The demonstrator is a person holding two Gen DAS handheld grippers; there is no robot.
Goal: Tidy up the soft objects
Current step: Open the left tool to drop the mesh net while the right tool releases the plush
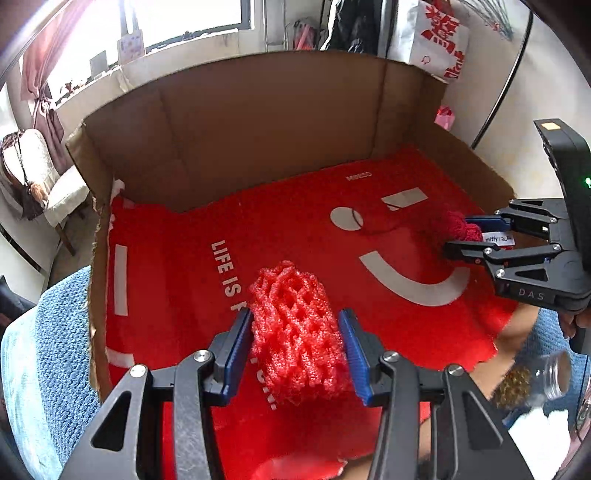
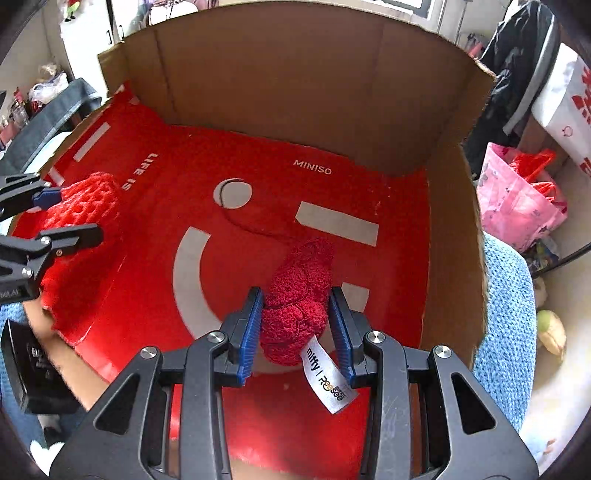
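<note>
Daylight came through a bright window (image 1: pixel 184 14) at the far wall, overexposed above its sill. A dusky pink curtain (image 1: pixel 40 74) hung tied back at its left side. Below it stood a pale upholstered chair (image 1: pixel 33 162). The walls (image 1: pixel 543 85) were plain white. A dark jacket (image 2: pixel 517 59) hung near a white bag with red print (image 1: pixel 439 40), and a pink plastic bag (image 2: pixel 513 199) sat lower down. A blue knitted cover (image 2: pixel 506 317) spread underneath.
</note>
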